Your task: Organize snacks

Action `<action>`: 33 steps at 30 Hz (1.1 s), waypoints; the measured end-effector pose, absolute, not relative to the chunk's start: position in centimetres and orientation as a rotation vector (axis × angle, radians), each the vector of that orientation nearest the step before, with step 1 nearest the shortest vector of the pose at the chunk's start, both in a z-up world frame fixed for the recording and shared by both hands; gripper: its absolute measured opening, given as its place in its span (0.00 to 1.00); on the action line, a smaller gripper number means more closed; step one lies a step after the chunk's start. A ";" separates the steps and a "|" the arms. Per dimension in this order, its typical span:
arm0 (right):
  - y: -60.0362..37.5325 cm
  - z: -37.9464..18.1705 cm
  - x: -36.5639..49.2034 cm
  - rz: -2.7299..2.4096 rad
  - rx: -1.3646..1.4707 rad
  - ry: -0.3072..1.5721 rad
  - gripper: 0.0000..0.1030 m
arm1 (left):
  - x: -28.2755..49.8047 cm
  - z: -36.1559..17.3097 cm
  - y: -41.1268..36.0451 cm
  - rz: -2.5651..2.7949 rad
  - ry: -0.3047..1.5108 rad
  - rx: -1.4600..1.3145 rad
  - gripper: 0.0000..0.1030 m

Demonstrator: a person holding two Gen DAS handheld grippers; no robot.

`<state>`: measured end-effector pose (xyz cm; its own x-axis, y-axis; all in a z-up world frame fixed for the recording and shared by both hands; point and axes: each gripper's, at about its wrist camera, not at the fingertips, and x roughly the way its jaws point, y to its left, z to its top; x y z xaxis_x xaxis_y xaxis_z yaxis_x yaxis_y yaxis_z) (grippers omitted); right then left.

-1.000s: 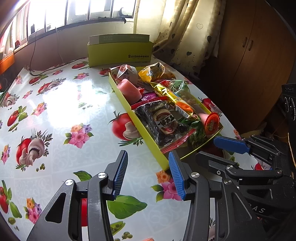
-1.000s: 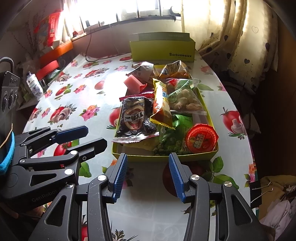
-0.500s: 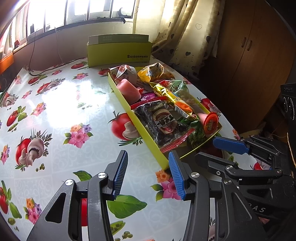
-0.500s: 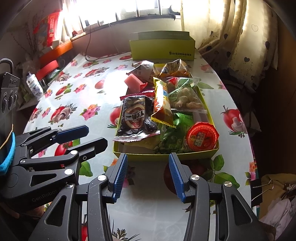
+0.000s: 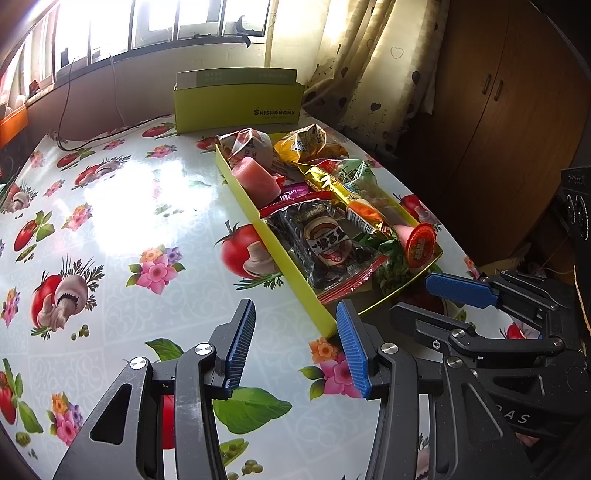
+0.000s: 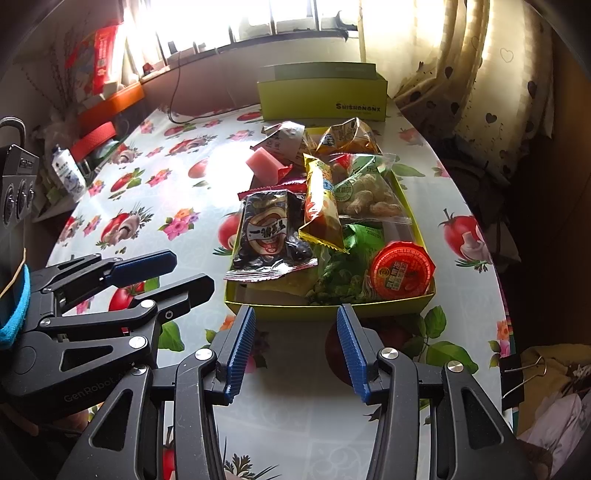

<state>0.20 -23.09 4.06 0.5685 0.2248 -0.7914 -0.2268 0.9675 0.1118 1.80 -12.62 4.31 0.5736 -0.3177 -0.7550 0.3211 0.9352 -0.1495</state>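
Left tongs (image 5: 295, 347) are hovering partly open, gripping nothing, above the tabletop (image 5: 147, 206). Right tongs (image 6: 295, 347) likewise, empty, just before the tray (image 6: 332, 311).

Strong daylight through the window (image 5: 177, 22) at the far side, blown out white, bright glare patch on the glossy tablecloth (image 5: 122, 206), right side of the room in deep shadow, sharp centre, fisheye bending and dark vignette at the edges
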 end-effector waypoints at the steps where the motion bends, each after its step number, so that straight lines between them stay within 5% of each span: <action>1: -23.1 4.1 0.2 0.264 -0.003 0.929 0.44 | 1.8 4.3 -12.6 -0.374 0.885 0.003 0.46; 33: -23.1 4.1 0.0 0.265 -0.002 0.928 0.44 | 1.7 4.3 -12.7 -0.374 0.884 0.001 0.46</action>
